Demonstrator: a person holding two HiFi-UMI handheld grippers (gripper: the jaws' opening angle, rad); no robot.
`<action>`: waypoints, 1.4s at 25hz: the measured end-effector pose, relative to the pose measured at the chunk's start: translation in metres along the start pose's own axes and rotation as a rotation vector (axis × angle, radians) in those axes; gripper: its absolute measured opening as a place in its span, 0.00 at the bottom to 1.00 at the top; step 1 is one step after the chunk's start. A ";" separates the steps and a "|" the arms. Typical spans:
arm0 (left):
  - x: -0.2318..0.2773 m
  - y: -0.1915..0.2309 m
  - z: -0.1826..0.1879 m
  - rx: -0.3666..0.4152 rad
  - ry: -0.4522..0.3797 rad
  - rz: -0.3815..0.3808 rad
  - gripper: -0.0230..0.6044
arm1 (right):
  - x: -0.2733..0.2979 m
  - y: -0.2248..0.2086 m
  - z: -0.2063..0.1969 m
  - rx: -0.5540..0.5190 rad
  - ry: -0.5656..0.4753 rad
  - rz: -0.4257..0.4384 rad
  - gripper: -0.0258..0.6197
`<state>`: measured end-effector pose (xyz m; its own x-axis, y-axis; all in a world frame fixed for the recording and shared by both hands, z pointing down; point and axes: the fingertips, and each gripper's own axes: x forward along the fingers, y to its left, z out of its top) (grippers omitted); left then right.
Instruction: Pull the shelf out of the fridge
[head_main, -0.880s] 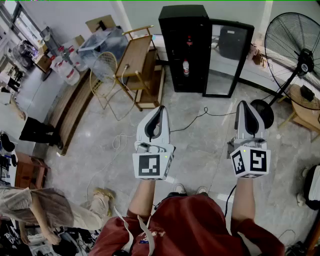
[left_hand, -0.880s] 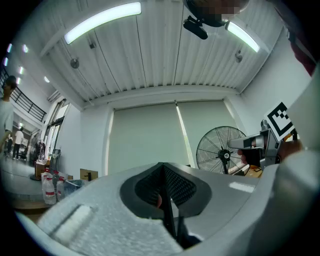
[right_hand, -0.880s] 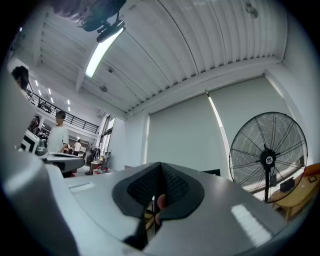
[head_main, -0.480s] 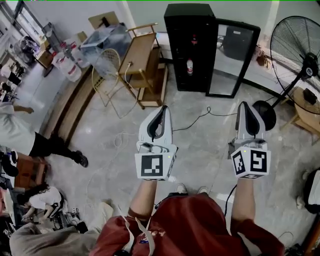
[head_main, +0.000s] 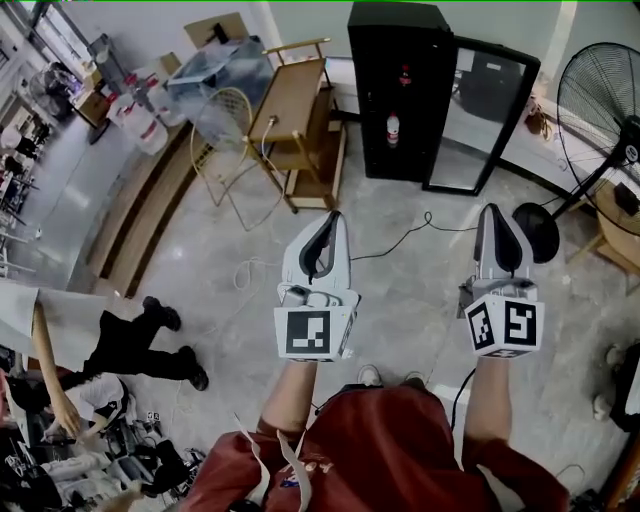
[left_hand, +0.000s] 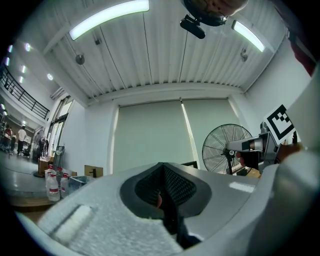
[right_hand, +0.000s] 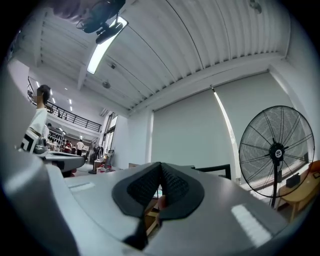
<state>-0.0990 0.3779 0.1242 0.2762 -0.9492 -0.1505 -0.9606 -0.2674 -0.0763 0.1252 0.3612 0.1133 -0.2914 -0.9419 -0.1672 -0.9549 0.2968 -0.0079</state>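
Note:
A tall black fridge (head_main: 400, 90) stands at the far wall with its glass door (head_main: 480, 115) swung open to the right. Bottles (head_main: 392, 128) show inside it; I cannot make out a shelf from here. My left gripper (head_main: 330, 220) and right gripper (head_main: 497, 212) are held side by side over the floor, well short of the fridge and pointing towards it. Both are shut with nothing between the jaws. In the left gripper view the left gripper (left_hand: 162, 167) shows its pads pressed together. The right gripper (right_hand: 160, 167) looks the same in the right gripper view.
A wooden cart (head_main: 295, 110) and a wire chair (head_main: 225, 130) stand left of the fridge. A big floor fan (head_main: 605, 100) and a small wooden table (head_main: 620, 225) are at the right. A black cable (head_main: 400, 240) lies on the floor ahead. People (head_main: 130, 340) are at the left.
The view has shifted, so the fridge and cart now sit further right and a little lower in the picture. A person at the left has walked on. Both grippers stay shut and level.

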 end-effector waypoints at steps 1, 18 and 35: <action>-0.001 0.006 -0.002 -0.001 0.003 0.001 0.04 | 0.002 0.004 -0.002 0.008 0.002 -0.004 0.04; 0.063 0.041 -0.044 -0.017 0.025 -0.016 0.04 | 0.073 -0.001 -0.046 0.032 0.042 -0.027 0.04; 0.294 0.029 -0.066 0.032 0.017 0.000 0.04 | 0.267 -0.136 -0.088 0.097 0.056 -0.016 0.04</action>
<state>-0.0478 0.0800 0.1429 0.2757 -0.9519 -0.1335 -0.9588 -0.2626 -0.1080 0.1719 0.0554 0.1567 -0.2818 -0.9531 -0.1108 -0.9501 0.2933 -0.1062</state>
